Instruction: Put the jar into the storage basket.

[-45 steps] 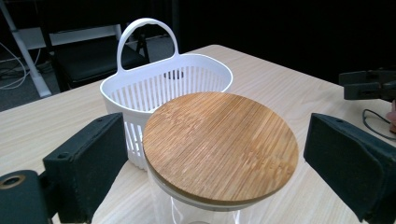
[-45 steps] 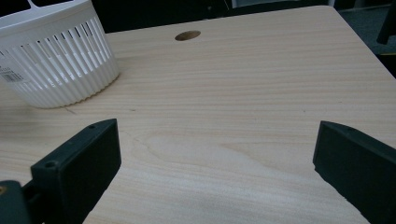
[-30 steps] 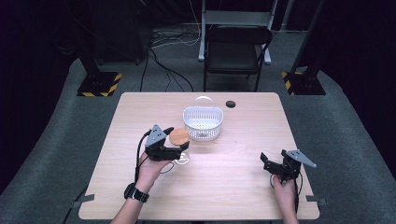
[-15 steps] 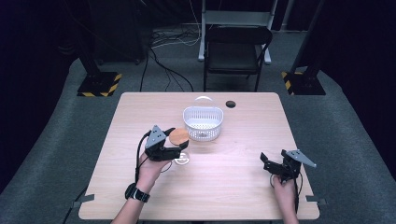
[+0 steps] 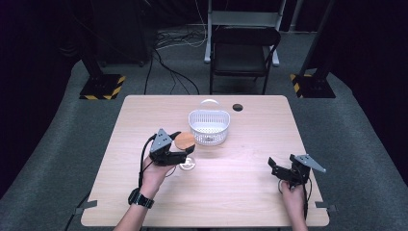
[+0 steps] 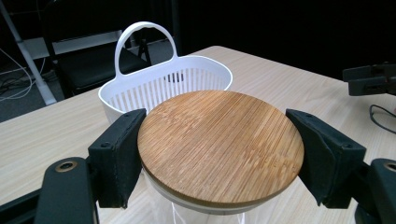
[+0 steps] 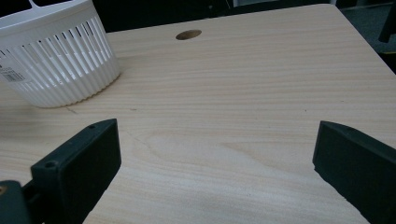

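Note:
A round bamboo lid (image 6: 219, 140) sits on a clear glass jar (image 6: 205, 215) on the wooden table (image 5: 240, 192). My left gripper (image 6: 219, 154) is shut on the lid, one black pad pressed to each side of its rim. From the high view, the left gripper (image 5: 184, 144) holds the lid (image 5: 184, 140) left of centre, with the jar (image 5: 187, 164) under it. My right gripper (image 5: 282, 163) rests low at the table's right front. In its own view, the right gripper (image 7: 215, 154) is open with only bare wood between its jaws.
A white slatted basket (image 5: 209, 126) with a loop handle stands just behind the lid, also seen as the basket (image 6: 163, 84) close ahead. A round cable hole (image 5: 237, 107) lies behind it. A black chair (image 5: 245, 53) stands beyond the table's far edge.

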The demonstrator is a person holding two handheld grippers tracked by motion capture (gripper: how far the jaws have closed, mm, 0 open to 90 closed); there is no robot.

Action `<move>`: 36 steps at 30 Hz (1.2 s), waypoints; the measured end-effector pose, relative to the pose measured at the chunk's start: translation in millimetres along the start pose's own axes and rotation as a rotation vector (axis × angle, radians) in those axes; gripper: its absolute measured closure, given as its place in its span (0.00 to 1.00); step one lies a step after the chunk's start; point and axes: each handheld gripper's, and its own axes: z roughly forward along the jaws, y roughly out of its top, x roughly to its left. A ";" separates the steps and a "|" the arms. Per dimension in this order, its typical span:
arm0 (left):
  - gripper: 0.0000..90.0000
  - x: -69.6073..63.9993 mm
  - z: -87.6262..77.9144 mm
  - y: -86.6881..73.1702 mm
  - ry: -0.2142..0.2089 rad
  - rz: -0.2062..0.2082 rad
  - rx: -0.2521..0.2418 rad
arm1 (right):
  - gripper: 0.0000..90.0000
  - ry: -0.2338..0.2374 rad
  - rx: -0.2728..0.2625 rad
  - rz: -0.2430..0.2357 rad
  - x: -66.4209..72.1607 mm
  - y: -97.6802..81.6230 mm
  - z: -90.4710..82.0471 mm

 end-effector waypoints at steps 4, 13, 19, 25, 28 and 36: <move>0.26 0.7 -6.1 7.7 -0.012 -0.008 -0.013 | 0.00 0.001 -0.001 0.000 -0.1 0.0 -0.1; 0.26 -0.7 -18.9 33.7 -0.027 0.020 0.003 | 0.00 0.002 0.000 -0.001 0.1 0.0 0.0; 0.26 -0.2 -26.8 53.1 -0.037 0.025 -0.019 | 0.00 0.003 -0.001 0.000 -0.1 0.0 -0.1; 0.26 -0.5 -35.6 75.7 -0.036 0.053 -0.028 | 0.00 0.004 0.000 0.002 -0.2 0.0 -0.1; 0.26 -1.2 -39.5 86.7 -0.035 0.063 -0.033 | 0.00 0.004 0.000 0.002 -0.2 0.0 -0.1; 0.26 -3.4 -46.0 108.4 -0.035 0.088 -0.033 | 0.00 0.005 0.001 0.005 -0.4 0.1 0.0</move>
